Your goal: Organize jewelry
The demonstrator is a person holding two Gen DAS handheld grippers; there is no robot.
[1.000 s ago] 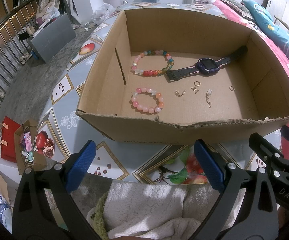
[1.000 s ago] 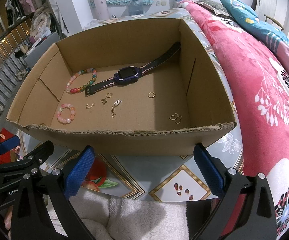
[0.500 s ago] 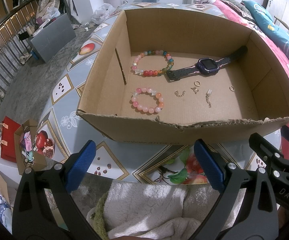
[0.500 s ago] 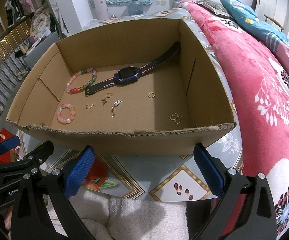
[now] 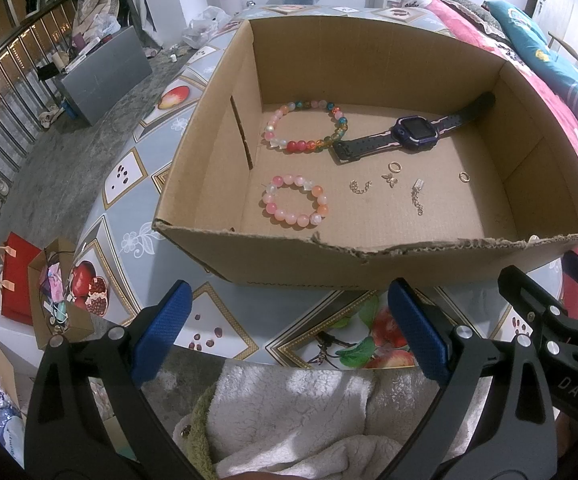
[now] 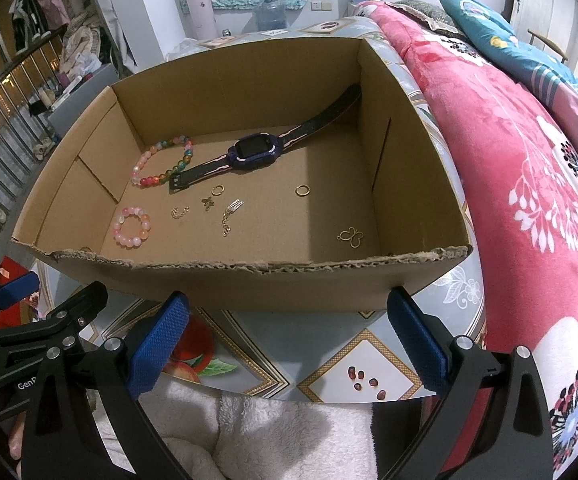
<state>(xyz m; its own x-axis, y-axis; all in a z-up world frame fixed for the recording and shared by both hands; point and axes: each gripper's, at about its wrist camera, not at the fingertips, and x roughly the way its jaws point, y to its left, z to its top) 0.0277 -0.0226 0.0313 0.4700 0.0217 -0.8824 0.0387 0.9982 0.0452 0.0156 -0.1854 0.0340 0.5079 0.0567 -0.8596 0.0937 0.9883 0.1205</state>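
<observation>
Both hand-held grippers, left point(image 5: 289, 334) and right point(image 6: 287, 336), gape before the box's torn rim point(image 6: 249, 268).

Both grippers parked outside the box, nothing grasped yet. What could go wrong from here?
1. The small gold ring, butterfly charm and chain piece lie flat on the cardboard; wide blue pads may slide over them.
2. The torn front wall of the box stands between both open grippers and the items; reaching in could snag it.
3. The watch strap end lies beside the multicolour bracelet; grabbing one may drag the other.
</observation>
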